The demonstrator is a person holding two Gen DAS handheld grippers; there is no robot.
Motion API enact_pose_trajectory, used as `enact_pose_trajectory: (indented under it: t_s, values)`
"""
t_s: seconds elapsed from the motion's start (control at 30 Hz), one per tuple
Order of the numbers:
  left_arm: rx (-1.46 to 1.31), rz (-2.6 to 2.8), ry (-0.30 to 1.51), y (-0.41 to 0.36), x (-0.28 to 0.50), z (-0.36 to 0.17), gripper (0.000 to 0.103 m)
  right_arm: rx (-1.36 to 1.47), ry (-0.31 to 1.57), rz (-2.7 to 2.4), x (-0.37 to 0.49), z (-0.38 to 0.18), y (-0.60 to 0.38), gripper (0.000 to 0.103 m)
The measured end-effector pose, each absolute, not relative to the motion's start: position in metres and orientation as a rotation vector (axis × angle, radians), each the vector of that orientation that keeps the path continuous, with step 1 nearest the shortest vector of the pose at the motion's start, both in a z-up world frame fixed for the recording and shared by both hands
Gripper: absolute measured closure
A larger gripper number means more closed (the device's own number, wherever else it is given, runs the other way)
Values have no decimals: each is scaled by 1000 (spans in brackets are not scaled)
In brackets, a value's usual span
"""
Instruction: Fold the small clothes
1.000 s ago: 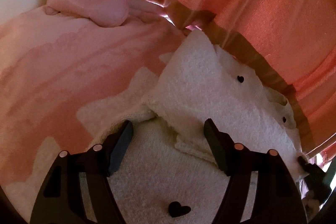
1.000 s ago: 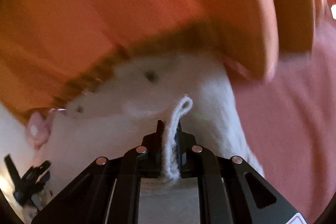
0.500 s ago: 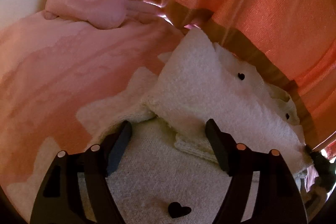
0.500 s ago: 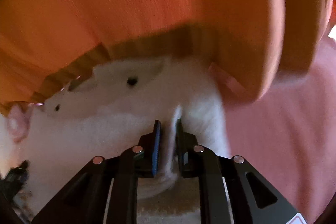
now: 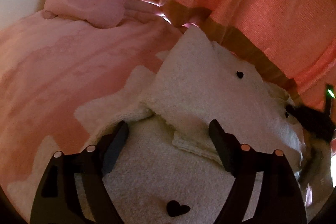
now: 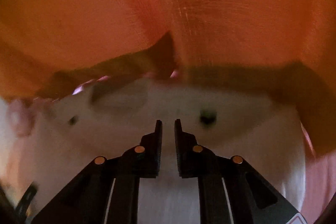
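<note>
Fluffy white cloth with little black hearts — that is the small garment (image 5: 201, 85). It lies on a pink blanket (image 5: 63, 68), right below an orange curtain (image 5: 273, 3). One part of it is already folded over the rest, and that flap has a thick edge you can see in the left wrist view.

The left tool (image 5: 168, 135) is wide apart and holds nothing. It hangs just over the garment, with the flap's edge between its two fingers.

The right tool (image 6: 168, 127) has its fingers close together, with only a thin gap. The picture there is blurry, and I see no cloth pinched in the gap.

I think this garment is soft, light and floppy. It will bend and sag when lifted, so one pinch will not keep it flat. A good place to grab is a thick edge or a corner — there the fuzzy cloth is bunched and will not slip out. A pink plush toy (image 5: 92, 3) sits far off on the blanket.
</note>
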State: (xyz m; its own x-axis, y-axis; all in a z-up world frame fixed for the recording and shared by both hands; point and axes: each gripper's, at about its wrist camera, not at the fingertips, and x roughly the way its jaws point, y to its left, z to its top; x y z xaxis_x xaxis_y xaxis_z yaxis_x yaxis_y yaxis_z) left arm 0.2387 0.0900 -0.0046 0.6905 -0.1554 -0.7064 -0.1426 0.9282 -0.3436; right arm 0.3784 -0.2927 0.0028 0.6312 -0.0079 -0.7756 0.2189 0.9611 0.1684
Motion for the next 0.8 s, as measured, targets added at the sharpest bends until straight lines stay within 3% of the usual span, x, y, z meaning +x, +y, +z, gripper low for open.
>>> enact_pose_trajectory:
  t_s: [0.17, 0.3, 0.4, 0.47, 0.57, 0.63, 0.7, 0.8]
  values:
    - [-373, -15, 819, 86, 239, -4, 20, 369, 887, -232, 398, -2, -315, 95]
    - [-375, -18, 824, 87, 238, -3, 20, 296, 775, -179, 339, 28, -304, 92]
    - [-348, -4, 826, 82, 237, -2, 19, 158, 931, -250, 303, 2, -303, 91]
    - [-335, 9, 828, 79, 234, -1, 18, 216, 901, -237, 260, 6, -311, 91]
    - [-332, 21, 838, 78, 229, 0, 16, 307, 800, -200, 186, 31, -314, 85]
    - [-317, 28, 839, 76, 228, 1, 15, 279, 828, -208, 155, 26, -312, 76]
    - [-295, 34, 843, 73, 228, 0, 15, 208, 903, -256, 155, 16, -315, 79]
    - [-280, 43, 849, 72, 227, -1, 14, 282, 849, -263, 130, 21, -314, 77]
